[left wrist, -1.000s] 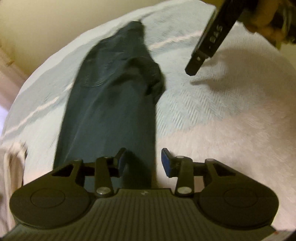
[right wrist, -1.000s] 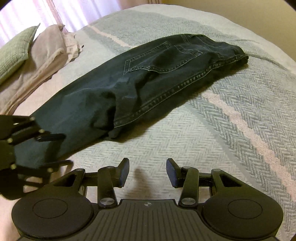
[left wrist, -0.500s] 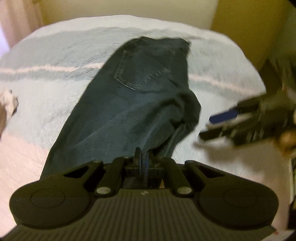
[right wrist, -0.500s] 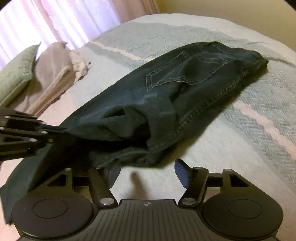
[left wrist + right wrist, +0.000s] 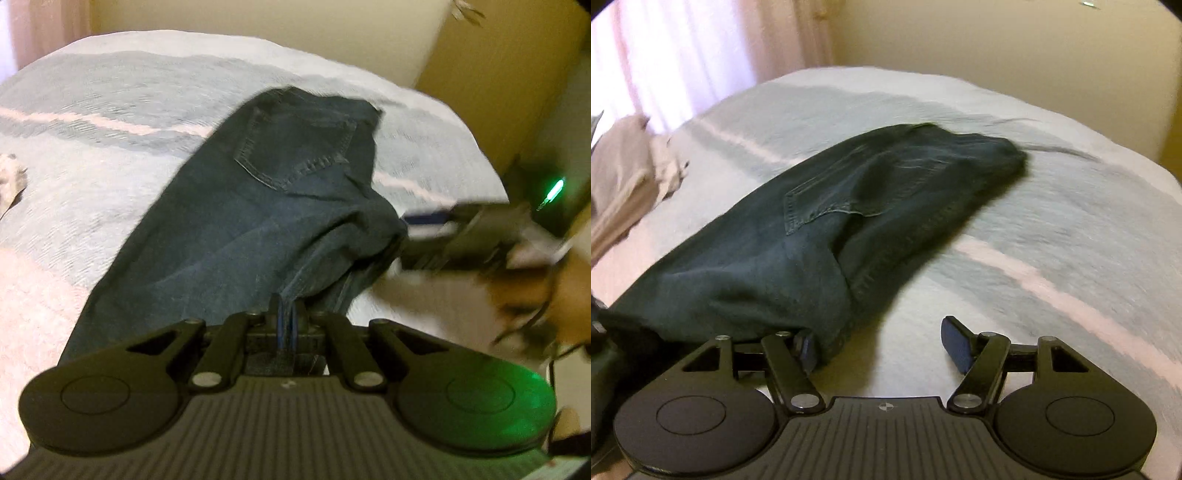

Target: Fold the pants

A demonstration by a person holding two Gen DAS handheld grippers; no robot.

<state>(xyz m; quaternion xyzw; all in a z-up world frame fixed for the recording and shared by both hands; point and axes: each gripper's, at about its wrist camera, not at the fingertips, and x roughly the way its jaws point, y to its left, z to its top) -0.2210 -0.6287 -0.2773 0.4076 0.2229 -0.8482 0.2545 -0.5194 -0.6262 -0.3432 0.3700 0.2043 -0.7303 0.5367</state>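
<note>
Pale bedspread point(image 5: 1052, 206) supports dark pants point(image 5: 849, 229), laid lengthwise, waistband at the far end. Left gripper point(image 5: 286, 325) is clamped on a raised pants fold at their near end. Right gripper point(image 5: 882, 345) stands wide apart, left finger point(image 5: 807, 349) touching the pants' near edge.

Dim warm light; motion blur; fisheye-curved edges; curtain point(image 5: 683, 62) glow

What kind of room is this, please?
Most likely a bedroom: the dark pants lie on a bed with a woven bedspread, and a curtain hangs behind it.
</note>
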